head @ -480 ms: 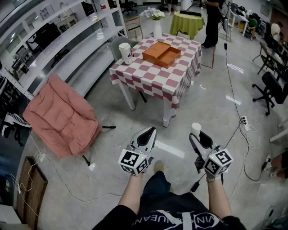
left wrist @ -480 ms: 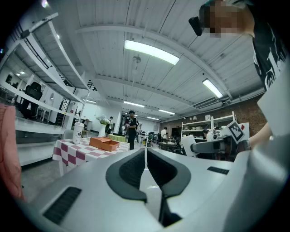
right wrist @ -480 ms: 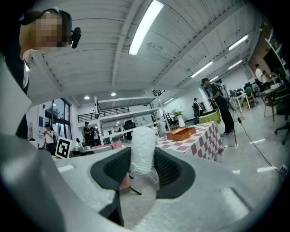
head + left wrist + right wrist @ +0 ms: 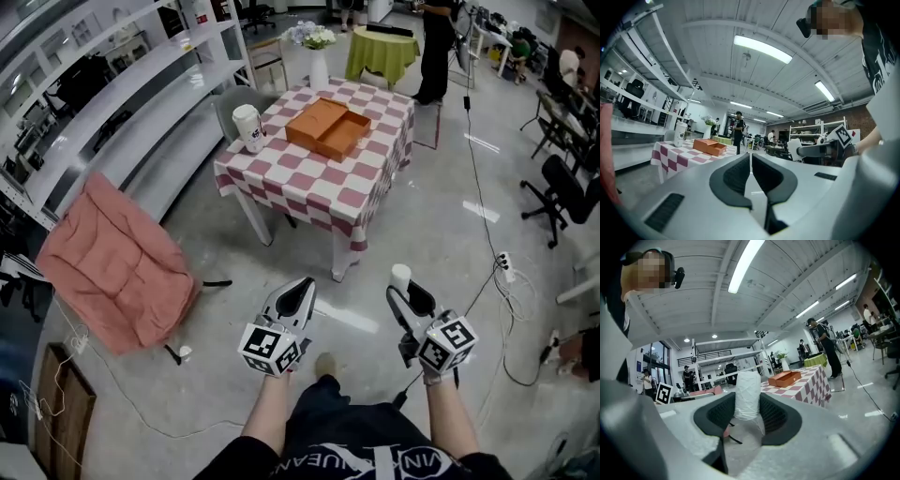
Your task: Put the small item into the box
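My right gripper clamps the white item; my left gripper has its jaws together, empty. The box lies open well ahead of both, on the table.

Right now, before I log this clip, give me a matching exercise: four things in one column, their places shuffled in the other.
Things:
1. orange box
2. paper cup
3. white wrapped item
4. pink cushion

Places:
A. between the jaws of the right tool
B. at the left edge of the table
C. off the table, to its left
D. middle of the table

Pairs: 1-D, 2-B, 3-A, 4-C
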Available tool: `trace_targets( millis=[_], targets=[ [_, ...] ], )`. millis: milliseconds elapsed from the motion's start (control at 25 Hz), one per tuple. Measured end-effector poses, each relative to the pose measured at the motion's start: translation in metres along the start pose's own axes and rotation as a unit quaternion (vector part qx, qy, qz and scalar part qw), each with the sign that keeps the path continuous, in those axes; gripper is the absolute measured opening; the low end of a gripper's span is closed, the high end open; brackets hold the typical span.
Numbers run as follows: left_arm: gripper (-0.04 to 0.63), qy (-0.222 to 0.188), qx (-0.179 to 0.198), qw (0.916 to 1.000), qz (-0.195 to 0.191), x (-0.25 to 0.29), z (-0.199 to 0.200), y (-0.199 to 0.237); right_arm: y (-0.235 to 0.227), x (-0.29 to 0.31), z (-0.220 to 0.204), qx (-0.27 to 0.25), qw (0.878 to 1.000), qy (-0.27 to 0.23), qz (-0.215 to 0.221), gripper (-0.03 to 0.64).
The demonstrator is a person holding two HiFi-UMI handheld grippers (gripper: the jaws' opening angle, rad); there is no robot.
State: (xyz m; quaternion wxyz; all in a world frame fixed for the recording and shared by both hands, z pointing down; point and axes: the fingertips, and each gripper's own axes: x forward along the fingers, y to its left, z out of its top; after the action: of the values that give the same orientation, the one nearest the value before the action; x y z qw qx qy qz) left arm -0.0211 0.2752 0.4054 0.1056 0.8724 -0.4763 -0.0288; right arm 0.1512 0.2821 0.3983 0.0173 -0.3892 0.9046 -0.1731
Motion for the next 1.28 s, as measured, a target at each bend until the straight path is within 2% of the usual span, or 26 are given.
trace_targets(
  millis=[640,1280],
  targets=[
    [0.02,0.007,-0.005,0.9998,-0.018,0.075,0.013,0.084,-0.043,0.088,0.015,0.009,1.0,-0.013,-0.026,0.163],
    [0.02,0.007,-0.019,0.9998,0.0,0.08,0.012,0.129,-0.046,0.135,0.022,0.014,1.0,-0.014,-0.009,0.163]
  ],
)
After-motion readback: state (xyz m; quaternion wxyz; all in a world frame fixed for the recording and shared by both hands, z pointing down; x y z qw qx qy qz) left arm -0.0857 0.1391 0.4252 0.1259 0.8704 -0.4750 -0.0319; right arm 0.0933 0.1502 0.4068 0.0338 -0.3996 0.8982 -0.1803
